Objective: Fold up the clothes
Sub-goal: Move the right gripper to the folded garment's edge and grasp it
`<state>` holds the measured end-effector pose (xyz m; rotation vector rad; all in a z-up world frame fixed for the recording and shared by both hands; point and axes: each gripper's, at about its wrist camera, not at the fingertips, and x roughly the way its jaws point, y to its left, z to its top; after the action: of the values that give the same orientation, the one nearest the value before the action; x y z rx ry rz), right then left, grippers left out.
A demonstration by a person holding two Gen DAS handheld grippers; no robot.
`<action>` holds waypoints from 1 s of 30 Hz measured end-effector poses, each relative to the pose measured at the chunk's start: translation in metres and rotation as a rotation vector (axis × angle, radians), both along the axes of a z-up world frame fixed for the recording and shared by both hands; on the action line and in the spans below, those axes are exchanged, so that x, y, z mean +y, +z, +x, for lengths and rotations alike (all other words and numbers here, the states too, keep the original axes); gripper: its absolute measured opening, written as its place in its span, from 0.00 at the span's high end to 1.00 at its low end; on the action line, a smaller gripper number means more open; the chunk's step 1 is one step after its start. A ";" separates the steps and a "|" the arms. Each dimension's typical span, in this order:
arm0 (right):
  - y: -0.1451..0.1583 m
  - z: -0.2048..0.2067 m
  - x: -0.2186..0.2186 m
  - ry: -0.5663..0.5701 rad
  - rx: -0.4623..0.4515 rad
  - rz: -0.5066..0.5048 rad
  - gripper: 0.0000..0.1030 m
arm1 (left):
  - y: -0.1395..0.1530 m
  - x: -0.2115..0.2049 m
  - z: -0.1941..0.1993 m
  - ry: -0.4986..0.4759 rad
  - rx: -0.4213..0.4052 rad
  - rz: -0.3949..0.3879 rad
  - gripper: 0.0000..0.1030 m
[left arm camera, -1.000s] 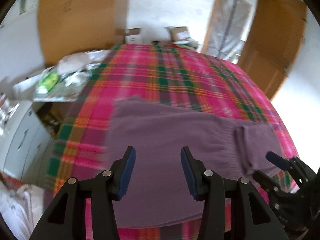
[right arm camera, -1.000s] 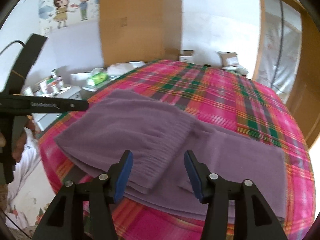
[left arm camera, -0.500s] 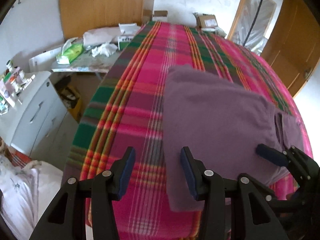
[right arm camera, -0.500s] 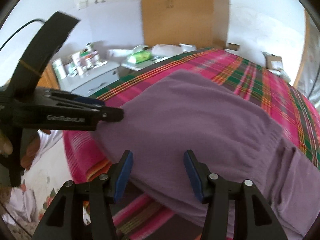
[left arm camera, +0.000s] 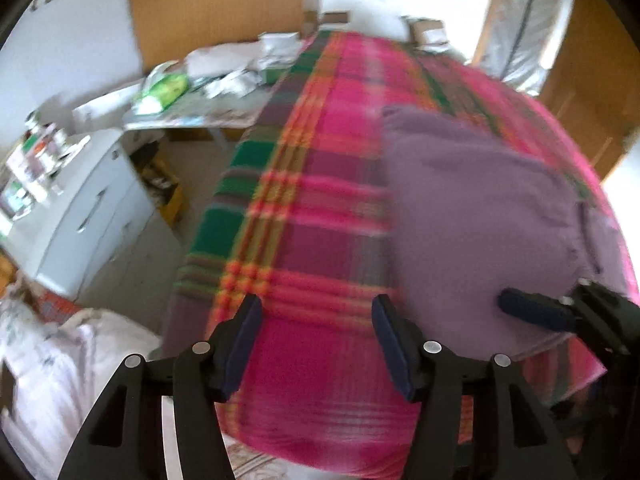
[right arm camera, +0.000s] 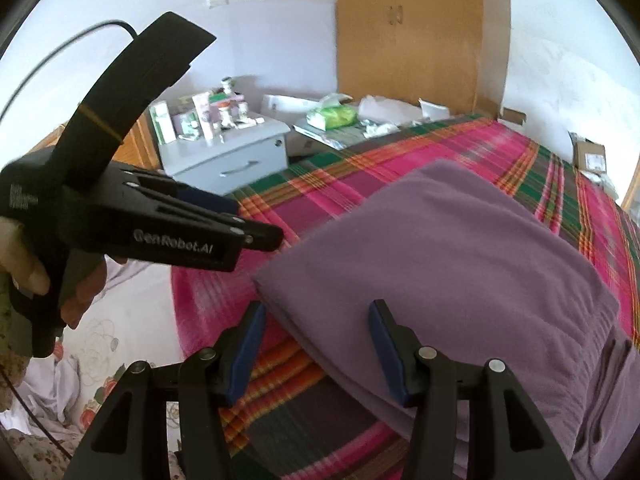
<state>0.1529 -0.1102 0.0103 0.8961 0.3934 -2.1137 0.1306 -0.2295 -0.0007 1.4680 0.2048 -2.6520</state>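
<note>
A purple garment (right arm camera: 440,260) lies folded in layers on the pink plaid blanket (right arm camera: 360,176) of the bed. My right gripper (right arm camera: 318,320) is open and hovers over the garment's near left corner, whose edge lies between and below the pads without being pressed. In the left wrist view the garment (left arm camera: 480,220) is off to the right. My left gripper (left arm camera: 316,320) hangs over bare blanket (left arm camera: 312,240) near the bed's corner. Its jaws are opening, with nothing between them. A hand (right arm camera: 24,264) holds the left gripper (right arm camera: 244,224) left of the garment.
A white drawer cabinet (right arm camera: 228,160) with bottles stands past the bed's left edge. Beside it is a low table with a green packet (right arm camera: 332,116). A wooden wardrobe (right arm camera: 408,40) is at the back. White cloth (left arm camera: 60,360) lies on the floor below left.
Both views have swung left towards the bed's near corner. My left gripper has left the garment for bare blanket and stands wider. The right gripper has slid to the garment's left corner.
</note>
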 end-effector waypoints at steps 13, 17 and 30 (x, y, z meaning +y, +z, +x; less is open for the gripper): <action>-0.003 0.005 -0.018 0.023 0.072 0.035 0.48 | 0.006 -0.035 -0.027 0.019 0.027 0.371 0.43; 0.000 0.011 -0.018 0.043 0.085 0.032 0.48 | 0.004 -0.032 -0.041 -0.014 0.006 0.429 0.43; -0.013 0.005 -0.034 -0.023 0.163 0.115 0.45 | 0.000 -0.023 -0.079 -0.055 -0.049 0.517 0.42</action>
<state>0.1574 -0.1443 -0.0024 0.7985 0.5958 -2.2105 0.0515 -0.2530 -0.0007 1.6827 0.9161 -2.7277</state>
